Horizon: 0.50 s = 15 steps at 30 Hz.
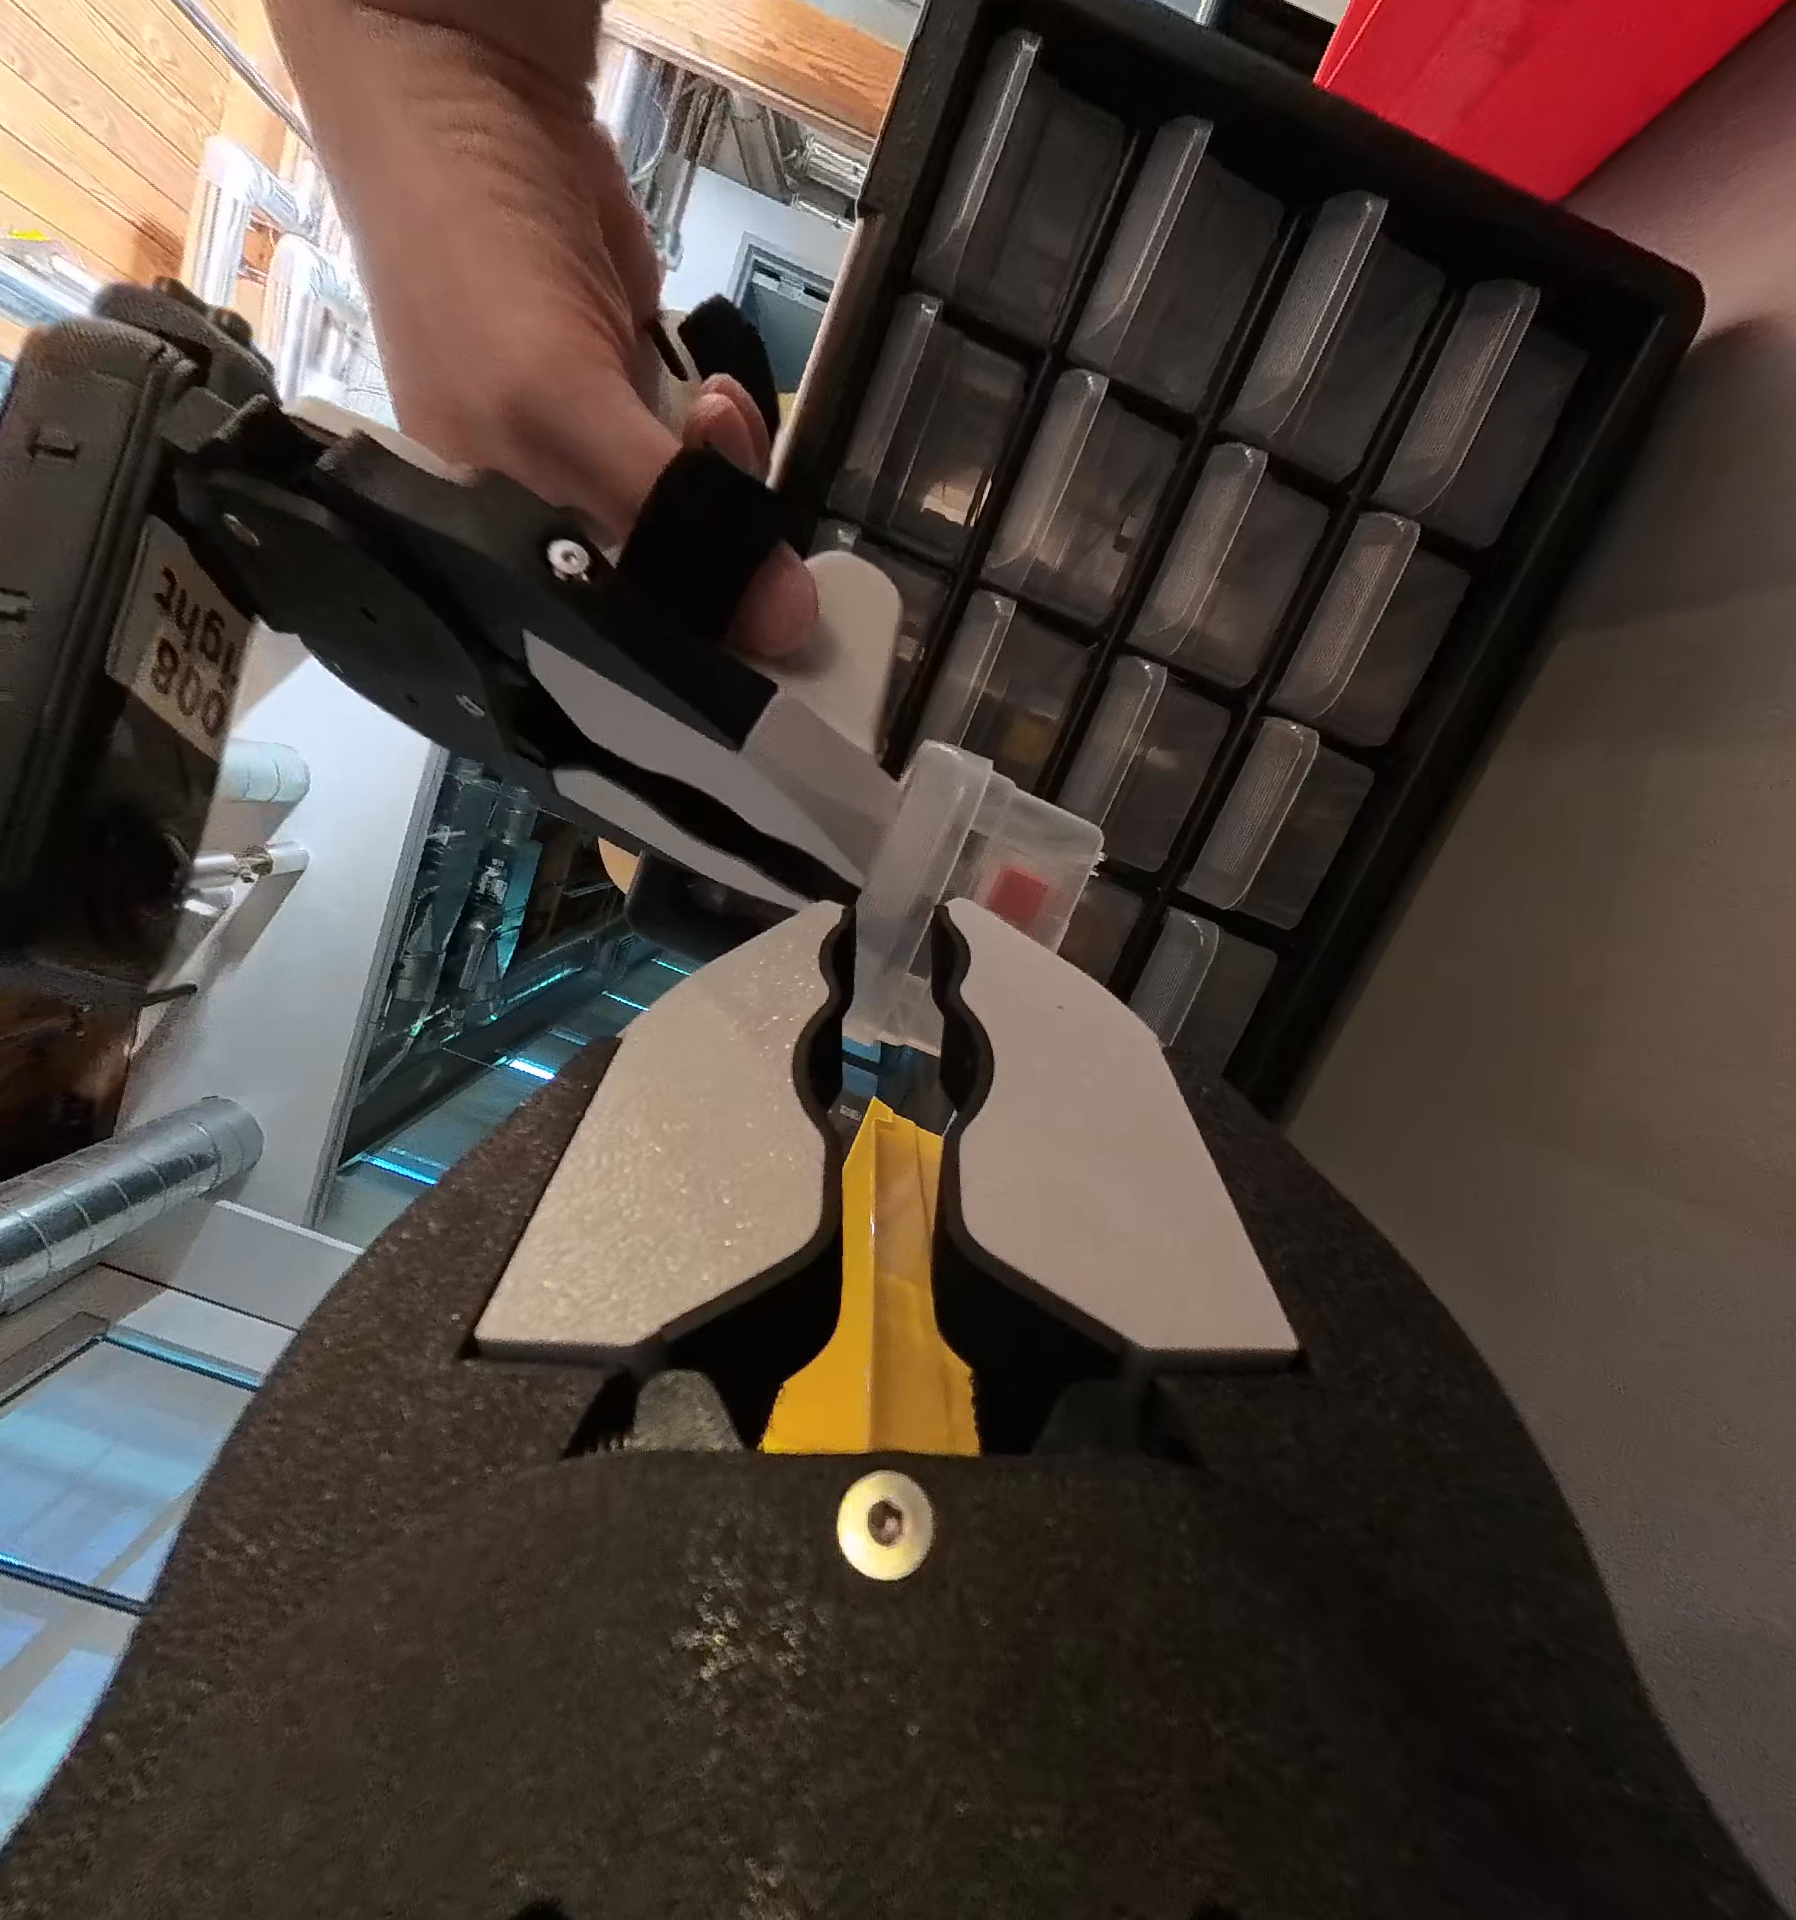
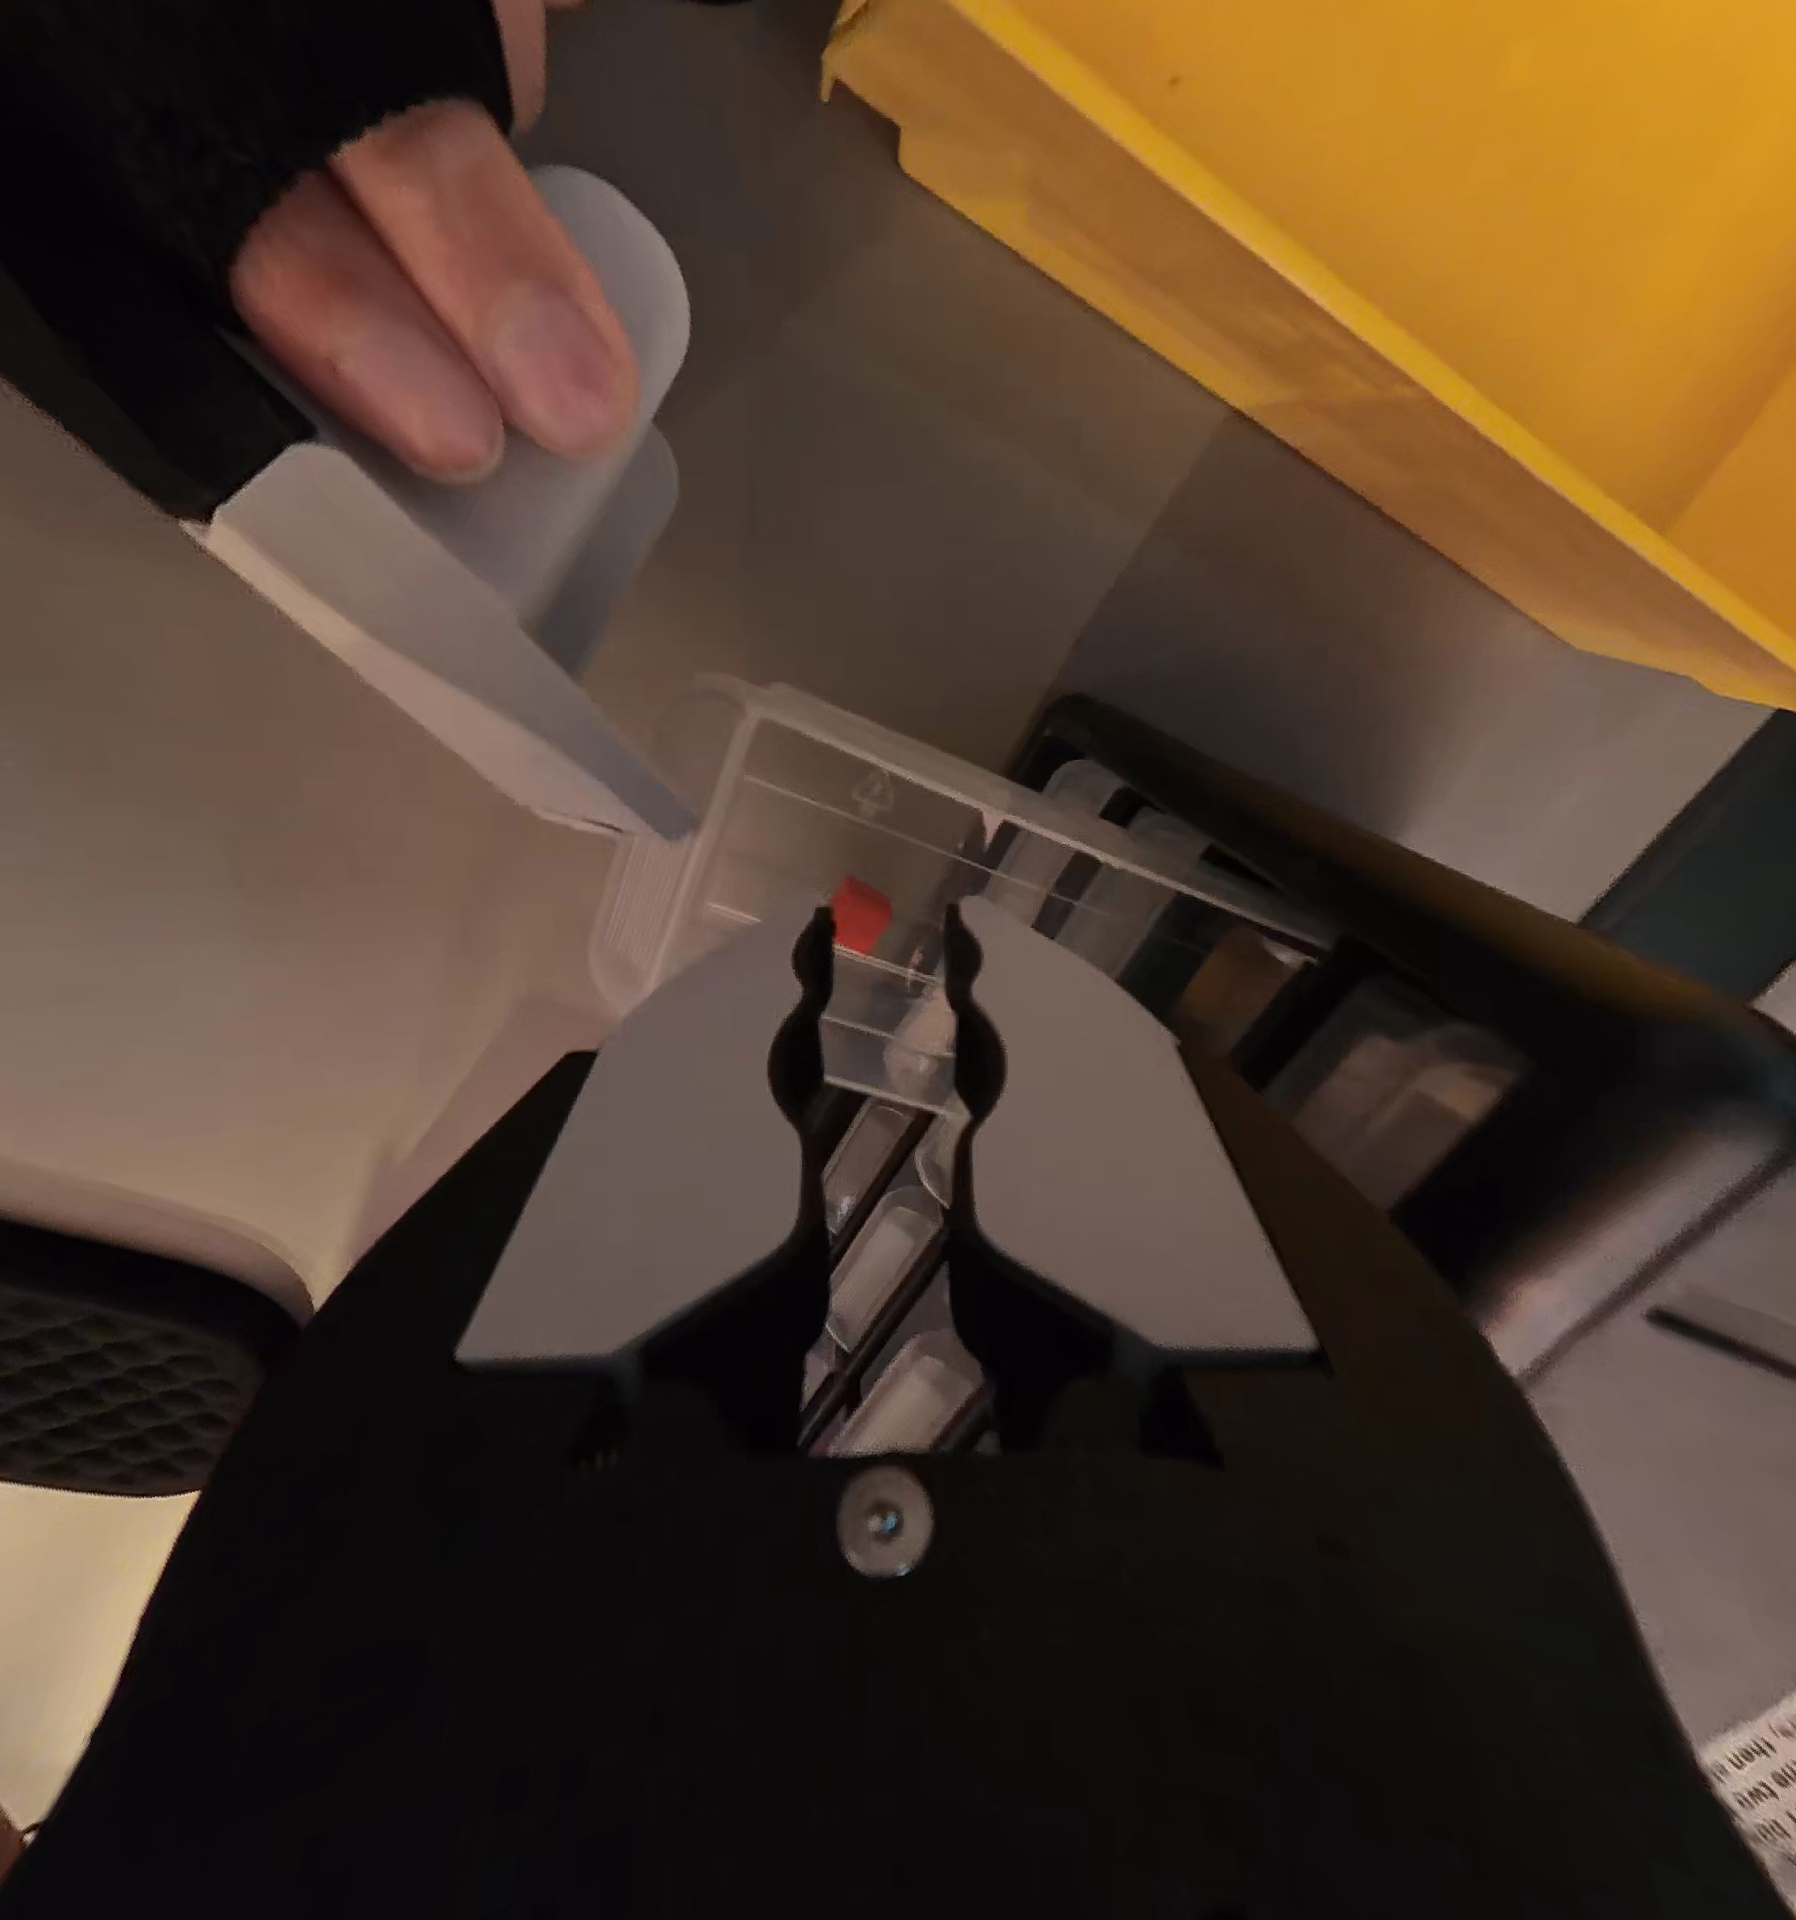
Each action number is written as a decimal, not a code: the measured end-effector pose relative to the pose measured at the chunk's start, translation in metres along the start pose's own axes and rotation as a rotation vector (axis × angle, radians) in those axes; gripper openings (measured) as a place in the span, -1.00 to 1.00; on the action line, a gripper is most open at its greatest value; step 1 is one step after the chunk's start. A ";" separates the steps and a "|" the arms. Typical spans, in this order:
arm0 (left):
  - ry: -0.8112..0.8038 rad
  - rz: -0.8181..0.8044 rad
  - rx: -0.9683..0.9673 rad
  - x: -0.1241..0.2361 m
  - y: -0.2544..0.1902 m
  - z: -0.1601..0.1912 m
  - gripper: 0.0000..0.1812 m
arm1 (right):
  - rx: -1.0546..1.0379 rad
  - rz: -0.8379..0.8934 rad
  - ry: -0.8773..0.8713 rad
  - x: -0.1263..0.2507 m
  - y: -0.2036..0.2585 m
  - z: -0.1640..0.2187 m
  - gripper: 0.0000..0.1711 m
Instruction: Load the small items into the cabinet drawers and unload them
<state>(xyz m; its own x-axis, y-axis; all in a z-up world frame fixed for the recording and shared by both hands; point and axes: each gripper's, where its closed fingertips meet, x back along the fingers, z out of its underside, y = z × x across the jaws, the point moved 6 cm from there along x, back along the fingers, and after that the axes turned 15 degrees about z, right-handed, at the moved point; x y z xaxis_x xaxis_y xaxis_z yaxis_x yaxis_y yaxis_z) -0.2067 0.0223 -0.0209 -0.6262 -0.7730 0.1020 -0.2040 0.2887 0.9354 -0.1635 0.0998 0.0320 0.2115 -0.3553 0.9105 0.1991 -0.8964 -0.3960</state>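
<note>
The black cabinet (image 1: pixel 1237 499) has rows of clear drawers. One clear drawer (image 1: pixel 1029 842) is pulled out and holds a red block (image 1: pixel 1013 888). My left gripper (image 1: pixel 889 935) is shut on this drawer's ribbed front handle. In the right wrist view it (image 2: pixel 645 821) comes in from the upper left onto that handle. My right gripper (image 2: pixel 886 935) hovers open over the drawer (image 2: pixel 852 790). The red block (image 2: pixel 861 914) lies in the drawer just past its fingertips, not pinched. In the left wrist view the right gripper (image 1: pixel 863 852) sits at the drawer's front edge.
A yellow bin (image 2: pixel 1393 260) stands beyond the cabinet (image 2: pixel 1393 1039) and a red bin (image 1: pixel 1548 73) lies behind it. The grey table top (image 1: pixel 1652 935) runs beside the cabinet. A printed sheet (image 2: pixel 1787 1787) lies at the lower right. A person's hand (image 1: pixel 520 260) holds the right gripper. My left and right fingertips are right by each other. Both grippers' tips are roughly 15 cm from the black cabinet (image 1: pixel 1237 499).
</note>
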 end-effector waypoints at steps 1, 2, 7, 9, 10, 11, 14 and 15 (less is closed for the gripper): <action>0.001 0.000 -0.002 0.000 0.000 0.000 -0.86 | 0.002 0.001 -0.003 0.001 -0.001 0.000 -0.74; 0.003 0.000 -0.004 0.000 0.000 0.000 -0.86 | 0.000 -0.009 -0.002 0.002 -0.001 -0.001 -0.72; 0.006 -0.001 -0.007 0.000 0.000 0.000 -0.86 | -0.009 -0.037 0.103 -0.003 0.003 -0.001 -0.70; 0.004 -0.002 -0.005 0.000 0.000 -0.001 -0.86 | -0.016 -0.033 0.142 -0.007 0.004 -0.001 -0.70; 0.002 -0.001 -0.005 0.001 0.000 -0.001 -0.86 | -0.020 -0.033 0.161 -0.009 0.005 0.000 -0.69; 0.003 0.002 -0.005 0.001 -0.001 -0.001 -0.86 | -0.030 -0.035 0.173 -0.011 0.005 0.000 -0.69; 0.007 0.002 -0.014 0.001 -0.001 -0.001 -0.86 | -0.074 -0.071 0.190 -0.014 0.005 -0.002 -0.70; 0.007 0.004 -0.014 0.001 -0.002 -0.001 -0.86 | -0.078 -0.083 0.205 -0.015 0.005 -0.002 -0.71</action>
<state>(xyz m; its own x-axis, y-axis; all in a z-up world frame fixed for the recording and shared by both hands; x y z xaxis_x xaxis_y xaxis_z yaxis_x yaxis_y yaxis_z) -0.2056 0.0205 -0.0221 -0.6219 -0.7756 0.1081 -0.1909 0.2840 0.9396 -0.1677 0.0997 0.0164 -0.0028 -0.3191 0.9477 0.1313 -0.9396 -0.3160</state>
